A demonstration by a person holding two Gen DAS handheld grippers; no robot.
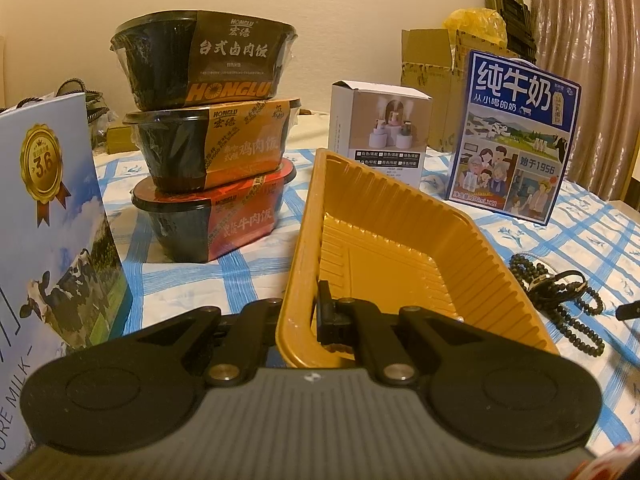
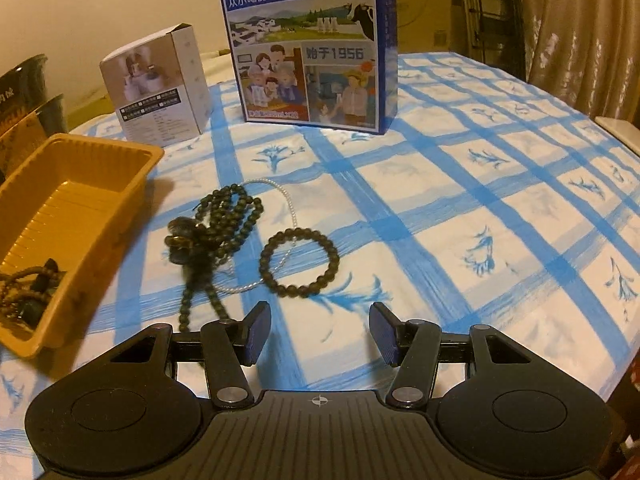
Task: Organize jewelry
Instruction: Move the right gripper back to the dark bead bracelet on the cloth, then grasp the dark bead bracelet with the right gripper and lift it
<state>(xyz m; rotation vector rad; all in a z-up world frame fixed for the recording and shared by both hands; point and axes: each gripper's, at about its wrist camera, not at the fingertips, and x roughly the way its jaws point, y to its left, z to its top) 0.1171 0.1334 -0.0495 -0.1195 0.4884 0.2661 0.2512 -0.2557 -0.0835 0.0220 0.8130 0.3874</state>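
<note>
A gold plastic tray (image 1: 400, 216) lies on the checked cloth; my left gripper (image 1: 300, 320) is shut on its near left wall, one finger inside and one outside. In the right wrist view the tray (image 2: 100, 200) sits at the left, with a brown bead string (image 2: 24, 292) inside it. A long dark bead necklace (image 2: 216, 232), a thin pearl chain (image 2: 288, 208) and a round dark bead bracelet (image 2: 300, 264) lie on the cloth. My right gripper (image 2: 320, 332) is open and empty just in front of the bracelet. The necklace also shows in the left wrist view (image 1: 560, 292).
A blue milk carton box (image 2: 312, 48) and a small white box (image 2: 160, 84) stand behind the jewelry. Three stacked rice bowls (image 1: 208, 140) and a milk bag (image 1: 52, 220) stand left of the tray. Cardboard boxes (image 1: 440, 68) and a curtain (image 1: 588, 60) are at the back.
</note>
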